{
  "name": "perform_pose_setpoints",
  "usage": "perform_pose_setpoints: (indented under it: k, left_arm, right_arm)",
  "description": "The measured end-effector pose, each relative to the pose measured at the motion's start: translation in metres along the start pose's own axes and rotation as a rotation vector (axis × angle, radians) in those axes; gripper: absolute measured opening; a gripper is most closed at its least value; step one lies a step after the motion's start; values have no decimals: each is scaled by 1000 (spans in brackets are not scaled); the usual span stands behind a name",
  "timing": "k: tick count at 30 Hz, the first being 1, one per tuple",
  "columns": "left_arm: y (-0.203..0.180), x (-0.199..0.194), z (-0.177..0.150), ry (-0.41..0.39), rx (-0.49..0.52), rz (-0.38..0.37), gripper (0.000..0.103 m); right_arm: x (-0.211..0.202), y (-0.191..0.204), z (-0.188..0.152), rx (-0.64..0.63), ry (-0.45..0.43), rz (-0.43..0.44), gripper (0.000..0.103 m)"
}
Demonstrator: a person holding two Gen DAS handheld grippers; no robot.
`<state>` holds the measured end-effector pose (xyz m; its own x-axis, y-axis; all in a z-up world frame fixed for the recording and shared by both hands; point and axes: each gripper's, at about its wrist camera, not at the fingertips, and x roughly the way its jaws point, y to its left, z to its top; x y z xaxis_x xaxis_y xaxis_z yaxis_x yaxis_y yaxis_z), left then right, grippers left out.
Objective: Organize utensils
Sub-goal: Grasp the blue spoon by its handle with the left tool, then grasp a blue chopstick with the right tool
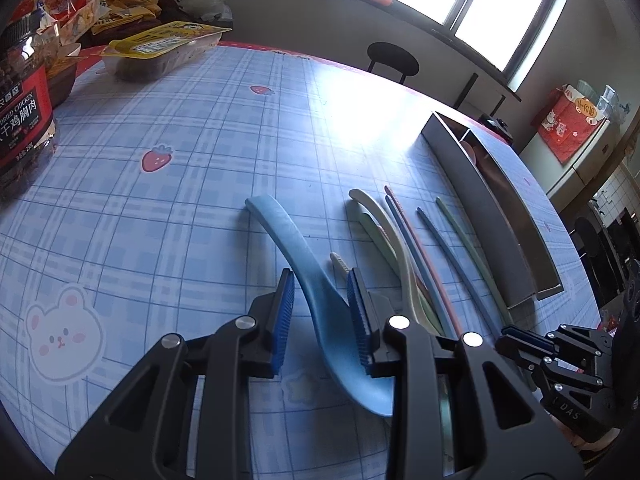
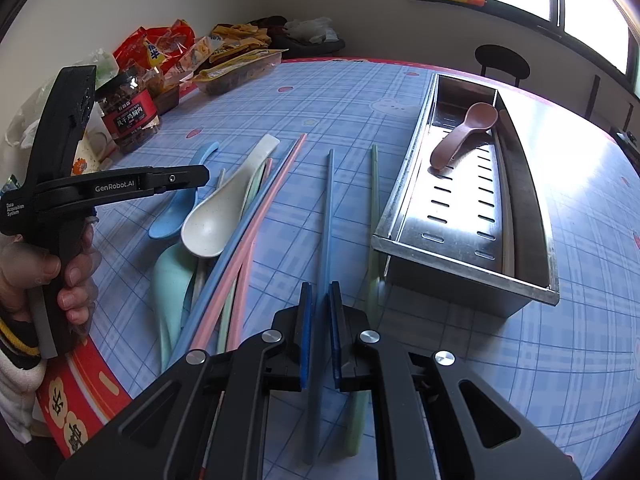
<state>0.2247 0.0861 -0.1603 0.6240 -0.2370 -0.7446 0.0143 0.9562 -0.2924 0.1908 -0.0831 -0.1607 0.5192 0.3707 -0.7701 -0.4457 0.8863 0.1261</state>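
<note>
Glossy checked tablecloth (image 1: 192,200), smooth curved blue spoon (image 1: 288,232), slotted steel tray (image 2: 460,216)

Bare tablecloth (image 1: 200,208) leftward; metal tray (image 2: 472,280) — a wall rightward

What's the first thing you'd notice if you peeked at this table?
The black tongs up front: the left tongs straddle a blue spoon, and the right tongs pinch a blue chopstick. Then the shiny metal tray on the right, with a brown spoon inside.
</note>
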Motion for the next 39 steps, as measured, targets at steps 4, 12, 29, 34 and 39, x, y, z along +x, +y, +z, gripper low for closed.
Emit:
perform_pose_setpoints:
  k: [4,12,29,34,39]
  left_arm:
    - [-2,1,-4,6,7,-29,14]
    - [-11,-3,-10,-10,64,-26,13]
    - [-6,-13,-11,-57,34,-43,12]
    - [-8,-16,-11,-73,48,-42,12]
    - [-10,-18,-12,-82,53,-41,12]
  right_arm:
    - [0,1,0,0,0,2,9]
    - [1,0,1,6,1,9,9]
    - [3,13,1,-54,2,-64,9]
    - [-1,13,-2,-54,-21,-38,6]
    - [-12,6,-4,-25,-76,-15,6]
